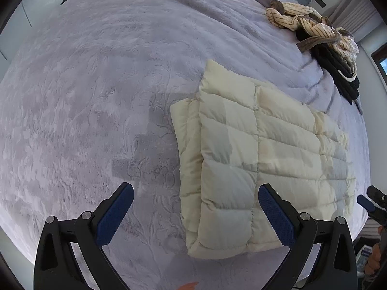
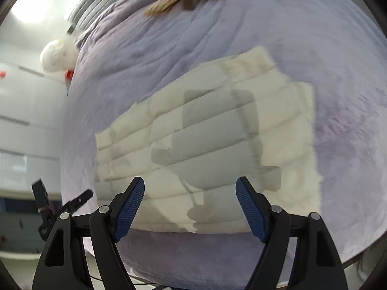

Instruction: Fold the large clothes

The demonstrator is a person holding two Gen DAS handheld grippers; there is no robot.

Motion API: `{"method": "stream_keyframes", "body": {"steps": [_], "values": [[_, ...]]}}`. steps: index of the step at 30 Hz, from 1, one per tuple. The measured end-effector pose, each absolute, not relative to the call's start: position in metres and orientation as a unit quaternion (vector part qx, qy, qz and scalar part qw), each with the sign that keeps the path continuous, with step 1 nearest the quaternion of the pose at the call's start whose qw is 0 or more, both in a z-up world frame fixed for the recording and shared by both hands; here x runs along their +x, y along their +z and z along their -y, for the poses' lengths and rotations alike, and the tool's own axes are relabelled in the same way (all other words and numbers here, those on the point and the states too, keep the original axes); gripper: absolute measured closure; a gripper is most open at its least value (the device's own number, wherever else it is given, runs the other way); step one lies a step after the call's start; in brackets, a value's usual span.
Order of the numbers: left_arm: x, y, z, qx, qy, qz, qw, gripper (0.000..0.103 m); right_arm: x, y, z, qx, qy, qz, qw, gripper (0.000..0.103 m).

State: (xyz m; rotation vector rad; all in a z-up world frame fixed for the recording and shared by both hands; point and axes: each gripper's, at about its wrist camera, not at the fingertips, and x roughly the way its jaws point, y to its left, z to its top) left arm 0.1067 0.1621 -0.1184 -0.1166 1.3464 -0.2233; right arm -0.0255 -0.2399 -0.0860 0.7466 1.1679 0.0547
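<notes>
On the lavender bedspread [image 1: 96,96], a folded cream quilted garment [image 1: 261,159] is laid flat, with a heap of striped and black clothes [image 1: 321,38] well apart at the bed's edge. Both the left gripper [image 1: 196,207] and the right gripper [image 2: 189,203] are held above it with jaws spread wide, and nothing is gripped.

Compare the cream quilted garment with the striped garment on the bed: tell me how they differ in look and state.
The cream quilted garment is plain, puffy and stitched into squares; the striped garment is thinner, beige with dark pinstripes. The quilted one lies folded flat in a neat rectangle; the striped one is crumpled in a heap, partly over a black garment. The quilted one lies near the camera, the striped one at the far edge. Both rest on the lavender bedspread, untouched by either gripper.
</notes>
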Motion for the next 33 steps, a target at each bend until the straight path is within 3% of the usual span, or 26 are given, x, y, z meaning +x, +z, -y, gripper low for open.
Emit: {"method": "stream_keyframes", "body": {"steps": [5,6,8,10,12,17,27,33], "values": [[0.108,-0.125,-0.161,-0.046,-0.103,-0.626,0.772,0.000,-0.013,-0.094,0.219,0.309,0.045,-0.556,0.770,0.023],[0.108,-0.125,-0.161,-0.044,-0.101,-0.626,0.772,0.000,-0.011,-0.094,0.216,0.304,0.045,-0.557,0.771,0.027],[0.109,-0.127,-0.162,-0.044,-0.097,-0.627,0.771,0.000,-0.006,-0.094,0.213,0.295,0.044,-0.557,0.775,0.044],[0.111,-0.129,-0.167,-0.055,-0.098,-0.628,0.770,0.000,-0.001,-0.094,0.212,0.286,0.044,-0.557,0.778,0.075],[0.115,-0.132,-0.173,-0.070,-0.096,-0.625,0.771,0.000,0.005,-0.094,0.209,0.280,0.052,-0.557,0.780,0.088],[0.123,-0.143,-0.187,-0.135,-0.117,-0.632,0.754,0.000,0.025,-0.100,0.193,0.252,0.074,-0.549,0.794,0.088],[0.144,-0.172,-0.184,-0.157,-0.153,-0.635,0.740,0.000,0.046,-0.151,0.183,0.247,0.062,-0.581,0.773,0.088],[0.165,-0.219,-0.167,-0.237,-0.250,-0.663,0.665,0.000,0.044,-0.171,0.182,0.245,0.067,-0.590,0.767,0.090]]}}
